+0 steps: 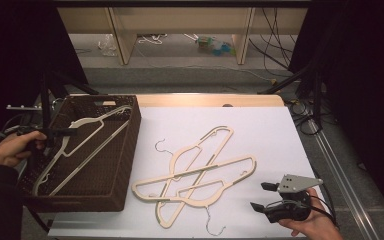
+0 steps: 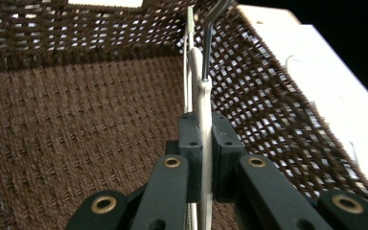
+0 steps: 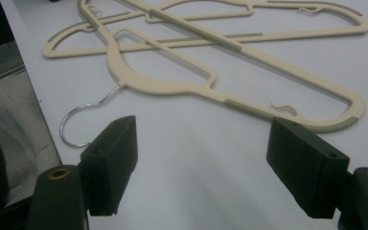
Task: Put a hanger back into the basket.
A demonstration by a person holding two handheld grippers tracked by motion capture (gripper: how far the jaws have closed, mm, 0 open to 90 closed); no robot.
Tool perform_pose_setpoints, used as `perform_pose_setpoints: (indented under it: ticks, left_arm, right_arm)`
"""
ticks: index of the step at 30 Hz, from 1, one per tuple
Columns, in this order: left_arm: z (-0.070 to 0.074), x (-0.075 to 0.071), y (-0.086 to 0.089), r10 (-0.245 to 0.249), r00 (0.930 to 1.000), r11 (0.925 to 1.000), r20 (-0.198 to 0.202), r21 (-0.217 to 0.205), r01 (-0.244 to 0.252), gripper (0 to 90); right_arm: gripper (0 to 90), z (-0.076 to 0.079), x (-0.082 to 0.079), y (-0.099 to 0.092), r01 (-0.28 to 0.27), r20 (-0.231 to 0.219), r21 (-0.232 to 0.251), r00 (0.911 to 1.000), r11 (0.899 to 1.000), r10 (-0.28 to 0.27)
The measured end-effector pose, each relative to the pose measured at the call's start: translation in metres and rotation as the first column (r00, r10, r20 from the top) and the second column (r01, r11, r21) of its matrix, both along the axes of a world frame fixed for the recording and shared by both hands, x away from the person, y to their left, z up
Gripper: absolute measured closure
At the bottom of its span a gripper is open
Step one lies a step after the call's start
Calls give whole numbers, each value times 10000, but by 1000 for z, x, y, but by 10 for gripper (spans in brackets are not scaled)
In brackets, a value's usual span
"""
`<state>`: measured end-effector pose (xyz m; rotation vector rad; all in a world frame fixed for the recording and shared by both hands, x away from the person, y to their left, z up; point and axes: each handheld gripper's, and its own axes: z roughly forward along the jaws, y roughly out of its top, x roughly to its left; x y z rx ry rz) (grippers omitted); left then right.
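I found the left gripper [image 1: 62, 132] at the left of the high view, over the brown woven basket [image 1: 125, 175]. Its jaws were clenched on a cream hanger [image 1: 82, 145], gripping it near the neck. In the left gripper view that hanger [image 2: 204, 115] stood edge-on between the pads, its metal hook [image 2: 210, 38] rising toward the top of the frame against the basket's woven wall [image 2: 268, 110]. The rest of the held hanger lay slanted inside the basket.

I saw the right gripper [image 1: 261, 196] at the lower right of the high view, held in a hand [image 1: 316, 226] above the white table surface [image 1: 270, 135]. Its jaws were released, wide apart and grasping nothing.

Two more cream hangers [image 1: 195, 172] lay crossed on the white surface at centre frame, touching each other. In the right gripper view the nearer hanger's wire hook [image 3: 79, 120] lay just beyond the left jaw, at the left of the frame.
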<state>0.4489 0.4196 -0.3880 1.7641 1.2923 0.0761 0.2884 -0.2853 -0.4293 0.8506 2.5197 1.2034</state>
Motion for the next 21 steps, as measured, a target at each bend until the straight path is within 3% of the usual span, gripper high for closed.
perform_pose_setpoints:
  ticks: [2, 4, 5, 8, 12, 14, 15, 16, 19, 20, 21]
  left_arm:
    - [-7, 4, -5, 241, 9994, 9966, -237, 791, -222, 846]
    - [-10, 5, -6, 242, 9989, 9948, -391, 999, -202, 836]
    - [-14, 4, -5, 477, 9976, 9932, -509, 1089, -419, 831]
    - [-15, 2, -1, 870, 9955, 9850, -380, 1527, -802, 795]
    - [-11, -1, 3, 1224, 9924, 9789, -126, 1661, -1187, 630]
    - [-2, -7, 8, 1436, 9872, 9756, 693, 1574, -1529, 599]
    - [-2, -7, 8, 1436, 9872, 9756, 693, 1574, -1529, 580]
    - [8, -13, 10, 1519, 9822, 9745, 1105, 1493, -1675, 547]
    - [27, -24, 12, 1601, 9706, 9665, 1798, 1715, -1912, 493]
    - [27, -24, 12, 1601, 9706, 9665, 1798, 1715, -1912, 473]
    - [36, -29, 11, 1664, 9658, 9649, 1987, 1690, -2010, 449]
  right_arm:
    - [273, -1, 0, 0, -3, 19, -47, 10000, 10000, 3]
    - [273, 0, -1, 0, 11, -26, -16, 10000, 10000, -11]
    - [273, 0, -1, 0, 27, 3, -9, 10000, 10000, -27]
    - [273, 0, 0, -1, 19, 58, 2, 10000, 10000, -19]
    - [273, 0, 0, 0, 4, 15, -1, 10000, 10000, -4]
    - [273, 0, 0, 0, 22, 23, -19, 10000, 10000, -22]
    - [273, 0, 0, 0, 22, 26, -2, 10000, 10000, -22]
    - [273, 0, 0, 0, 9, 62, 4, 10000, 10000, -10]
    - [273, -1, 1, 1, -12, 79, -27, 10000, 10000, 12]
    - [273, -1, 1, 1, -12, 79, -27, 10000, 10000, 12]
    - [273, -1, 1, 1, -14, 83, -12, 10000, 10000, 14]
